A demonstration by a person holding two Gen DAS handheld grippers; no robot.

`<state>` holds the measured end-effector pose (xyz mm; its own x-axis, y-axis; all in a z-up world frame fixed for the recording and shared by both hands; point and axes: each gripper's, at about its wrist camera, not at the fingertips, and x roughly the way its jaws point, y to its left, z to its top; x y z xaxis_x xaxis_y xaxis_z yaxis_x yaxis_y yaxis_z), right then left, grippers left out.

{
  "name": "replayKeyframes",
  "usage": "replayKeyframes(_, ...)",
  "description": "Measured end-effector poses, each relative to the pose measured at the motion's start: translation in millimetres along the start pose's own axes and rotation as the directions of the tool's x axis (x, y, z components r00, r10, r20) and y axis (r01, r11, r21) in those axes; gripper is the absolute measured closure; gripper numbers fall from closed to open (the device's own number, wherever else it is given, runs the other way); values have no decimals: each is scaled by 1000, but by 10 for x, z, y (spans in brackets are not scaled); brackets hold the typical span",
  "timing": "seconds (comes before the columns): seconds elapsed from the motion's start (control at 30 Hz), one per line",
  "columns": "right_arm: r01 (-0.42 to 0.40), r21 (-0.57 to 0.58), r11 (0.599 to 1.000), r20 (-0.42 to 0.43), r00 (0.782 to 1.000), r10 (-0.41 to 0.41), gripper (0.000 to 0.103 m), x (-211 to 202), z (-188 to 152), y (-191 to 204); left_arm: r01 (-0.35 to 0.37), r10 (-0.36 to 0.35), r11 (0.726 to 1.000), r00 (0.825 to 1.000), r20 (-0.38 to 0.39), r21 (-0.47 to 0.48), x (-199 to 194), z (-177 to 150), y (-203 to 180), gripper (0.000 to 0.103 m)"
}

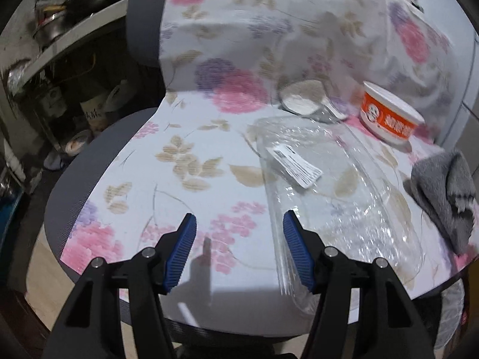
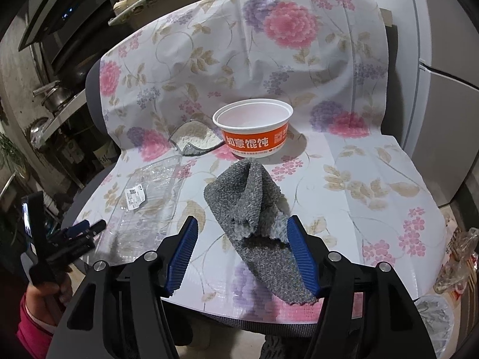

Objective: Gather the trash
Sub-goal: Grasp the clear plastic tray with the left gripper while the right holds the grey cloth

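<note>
A floral sheet (image 1: 194, 179) covers a chair seat that holds the trash. My left gripper (image 1: 239, 214) is open over the seat's front, its right pad at the left edge of a clear plastic tray (image 1: 323, 185) with a white label. That tray (image 2: 149, 197) lies left of a crumpled grey knit sock (image 2: 248, 197). My right gripper (image 2: 243, 217) is open with the sock's lower part between its pads, the left pad well clear of it. Behind stand an orange-and-white paper bowl (image 2: 254, 131) and a torn lid (image 2: 194, 140). The left gripper (image 2: 86, 227) also shows at the seat's left edge.
A hand in a red sleeve (image 2: 33, 314) holds the left gripper. Shelves with pots (image 2: 54, 98) stand on the left and a grey fridge (image 2: 443, 119) on the right. A crinkled plastic bag (image 2: 458, 257) and a white bag (image 2: 434, 320) hang past the seat's right front.
</note>
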<state>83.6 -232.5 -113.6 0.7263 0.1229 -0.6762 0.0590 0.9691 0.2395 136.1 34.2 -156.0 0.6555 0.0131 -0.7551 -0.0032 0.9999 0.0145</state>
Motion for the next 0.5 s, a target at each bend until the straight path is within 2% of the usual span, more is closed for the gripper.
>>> replayKeyframes(0.07, 0, -6, 1000, -3, 1000, 0, 38, 25, -3, -5, 61, -61, 998, 998, 7, -17, -25, 33, 36, 44)
replayKeyframes(0.17, 8, -24, 1000, -6, 1000, -8, 38, 62, -9, -25, 102, -102, 995, 995, 8, 4, -23, 38, -53, 44)
replayKeyframes(0.4, 25, 6, 1000, 57, 998, -26, 42, 100, 75, -211, 122, -122, 992, 993, 0, 26, 69, 50, -210, 44)
replayKeyframes(0.5, 63, 4, 998, 26, 998, -63, 44, 295, 141, -298, 125, -125, 992, 992, 8, 32, 65, 66, -226, 44)
